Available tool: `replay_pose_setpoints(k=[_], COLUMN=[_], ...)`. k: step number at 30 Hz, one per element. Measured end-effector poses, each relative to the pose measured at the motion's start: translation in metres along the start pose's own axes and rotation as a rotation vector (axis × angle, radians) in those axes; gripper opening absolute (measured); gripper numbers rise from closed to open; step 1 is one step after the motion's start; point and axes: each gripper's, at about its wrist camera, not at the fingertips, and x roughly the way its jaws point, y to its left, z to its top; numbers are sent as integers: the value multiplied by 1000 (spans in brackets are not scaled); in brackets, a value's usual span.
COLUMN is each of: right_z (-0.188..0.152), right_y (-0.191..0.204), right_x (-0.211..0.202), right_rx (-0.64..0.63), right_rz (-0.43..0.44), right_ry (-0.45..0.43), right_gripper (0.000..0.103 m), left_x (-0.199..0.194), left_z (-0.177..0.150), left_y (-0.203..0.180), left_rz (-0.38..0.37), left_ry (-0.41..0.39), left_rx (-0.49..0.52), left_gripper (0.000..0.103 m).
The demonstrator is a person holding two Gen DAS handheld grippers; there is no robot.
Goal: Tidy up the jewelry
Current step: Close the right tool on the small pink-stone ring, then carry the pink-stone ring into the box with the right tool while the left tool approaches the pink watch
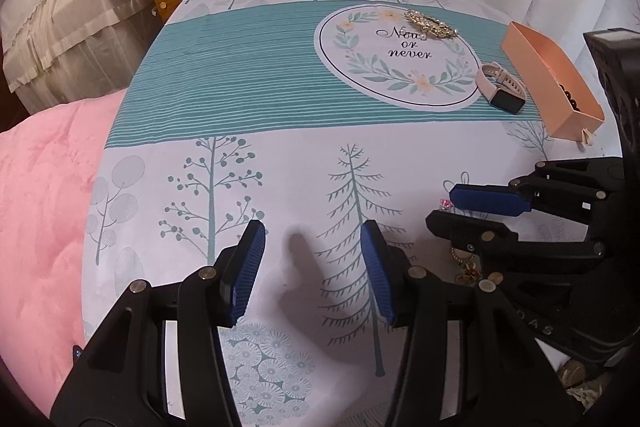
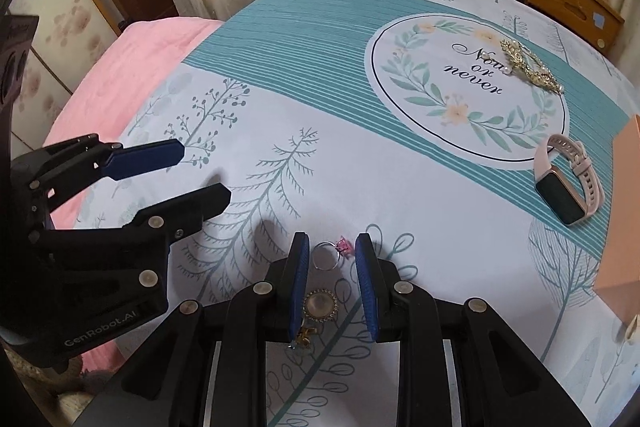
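Tabletop (image 2: 360, 163): a flat surface under a smooth printed cloth, white with teal stripes, pale trees and a round wreath motif with lettering; it carries all the jewelry.
Box (image 1: 554, 83): an open, shallow, peach-coloured card tray at the right edge of the cloth; dark round beads show inside, so sorting appears to have begun.
Left claw (image 1: 314, 277): black frame with ribbed blue pads, fingers well apart, nothing between them, over bare cloth.
Right claw (image 2: 332, 283): same build, fingers set narrowly apart and not pressing on anything; it points steeply down with the ring and the brooch lying between its pads.
Watch (image 2: 568, 179): pale pink ribbed strap, dark rectangular face in a gold rim, lying near the box, outside it.
Hair ornament (image 2: 528, 65): gold leafy metalwork with small pearls, lying on the wreath motif, well apart from the box.
Brooch (image 2: 319, 307): a round pale stone in a beaded gold rim with a small gold dangle, flat on the cloth.
Ring (image 2: 326, 255): a thin silver hoop with a small pink faceted stone, just beyond the brooch.
Progress: judged early; four pieces remain on the cloth, and the ring or brooch looks to be next.
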Motion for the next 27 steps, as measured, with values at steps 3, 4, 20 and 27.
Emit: replay_pose_setpoints(k=[3,4,20,27], right_z=[-1,-1,-13,-29], right_y=[1,0,-21,-63], right_x=[1,1,-46,-106], right_rx=[-17,-18,36,151], right_rz=[-9,-10,-3,-20], right_ry=[-2,-3,-114,-224], right_gripper=[13,11,8,9], left_x=[0,1,-21,-42], left_z=[1,2,7,20], left_y=[-2,-3,-23,-61], left_rz=[-5,-5,4,-29], left_ry=[0,0,-22,-60], left_rx=[0,1,34,93], left_gripper=[47,47,47,47])
